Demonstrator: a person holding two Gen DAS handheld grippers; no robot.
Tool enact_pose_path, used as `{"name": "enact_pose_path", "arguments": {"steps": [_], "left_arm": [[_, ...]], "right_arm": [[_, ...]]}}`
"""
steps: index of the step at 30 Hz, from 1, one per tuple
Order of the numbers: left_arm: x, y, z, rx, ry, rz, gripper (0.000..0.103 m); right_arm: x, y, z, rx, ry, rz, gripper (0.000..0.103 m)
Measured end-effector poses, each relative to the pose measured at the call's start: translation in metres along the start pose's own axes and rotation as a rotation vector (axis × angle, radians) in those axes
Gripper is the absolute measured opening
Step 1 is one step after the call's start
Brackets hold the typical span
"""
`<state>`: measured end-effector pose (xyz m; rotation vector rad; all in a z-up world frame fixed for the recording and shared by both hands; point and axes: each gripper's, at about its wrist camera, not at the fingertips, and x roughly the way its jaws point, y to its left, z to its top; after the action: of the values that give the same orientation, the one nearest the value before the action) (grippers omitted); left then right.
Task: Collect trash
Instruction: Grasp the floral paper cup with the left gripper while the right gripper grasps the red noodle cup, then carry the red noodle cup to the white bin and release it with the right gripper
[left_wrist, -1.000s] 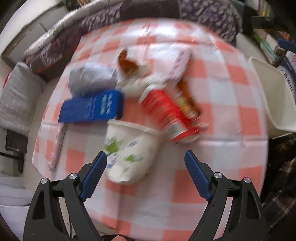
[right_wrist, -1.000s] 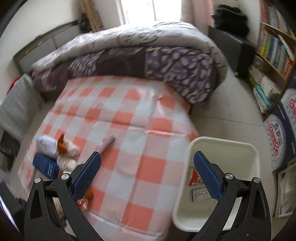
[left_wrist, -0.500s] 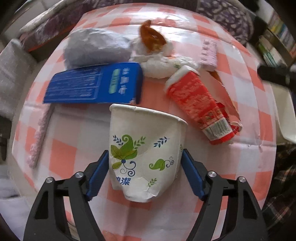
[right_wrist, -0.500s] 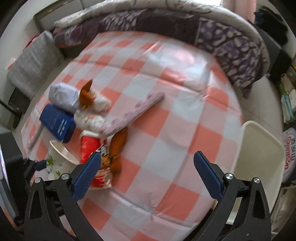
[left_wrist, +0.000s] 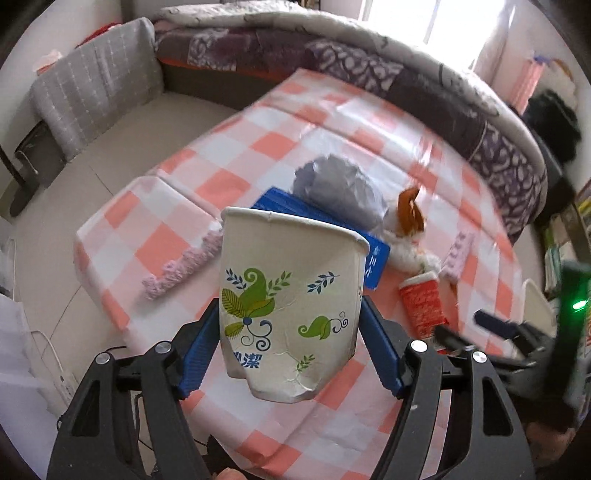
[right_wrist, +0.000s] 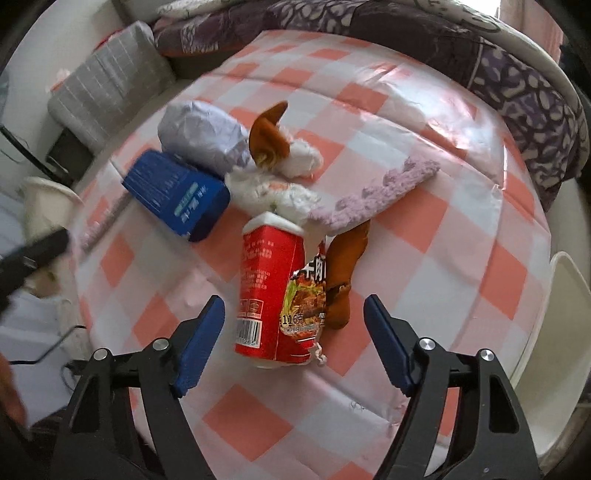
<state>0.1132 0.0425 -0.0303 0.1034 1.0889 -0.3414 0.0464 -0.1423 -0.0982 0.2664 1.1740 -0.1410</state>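
Left claw (left_wrist: 290, 341) clamped on paper cup (left_wrist: 291, 295), right claw (right_wrist: 293, 338) apart — seemingly above red carton (right_wrist: 267, 291).

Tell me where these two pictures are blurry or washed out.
Left wrist view: the window is blown out white, the paper cup in the left gripper is sharp, and the far right edge smears. Right wrist view: the red carton is sharp, glare streaks the tablecloth, and the left edge blurs.

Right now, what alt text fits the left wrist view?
The left hand-held gripper holds a crumpled paper cup lifted above a checked cloth. Behind it lie a blue box, a grey wad and a red carton.
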Motion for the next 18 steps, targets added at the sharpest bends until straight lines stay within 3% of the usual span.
{"name": "enact_pose_path", "arguments": {"steps": [4, 10, 14, 15, 16, 17, 18], "left_arm": [[-0.006, 0.002, 0.000, -0.004, -0.017, -0.016, 0.072], [-0.005, 0.009, 0.000, -0.019, -0.010, -0.001, 0.072], [-0.005, 0.011, -0.001, -0.030, -0.020, 0.018, 0.072], [-0.006, 0.012, 0.000, -0.034, -0.026, 0.021, 0.072], [-0.006, 0.012, -0.001, -0.040, -0.031, 0.023, 0.072], [-0.007, 0.013, 0.000, -0.047, -0.038, 0.023, 0.072], [-0.009, 0.013, 0.001, -0.056, -0.047, 0.021, 0.072]], "right_arm": [[0.013, 0.005, 0.000, -0.010, 0.017, -0.029, 0.074], [0.030, 0.017, -0.002, -0.062, 0.004, -0.104, 0.062], [0.023, 0.016, 0.000, -0.053, -0.032, -0.075, 0.054], [0.018, 0.015, 0.001, -0.051, -0.048, -0.067, 0.051], [0.015, 0.014, 0.002, -0.049, -0.058, -0.063, 0.037], [0.009, 0.012, 0.003, -0.043, -0.076, -0.047, 0.035], [0.005, 0.011, 0.004, -0.037, -0.087, -0.026, 0.025]]}}
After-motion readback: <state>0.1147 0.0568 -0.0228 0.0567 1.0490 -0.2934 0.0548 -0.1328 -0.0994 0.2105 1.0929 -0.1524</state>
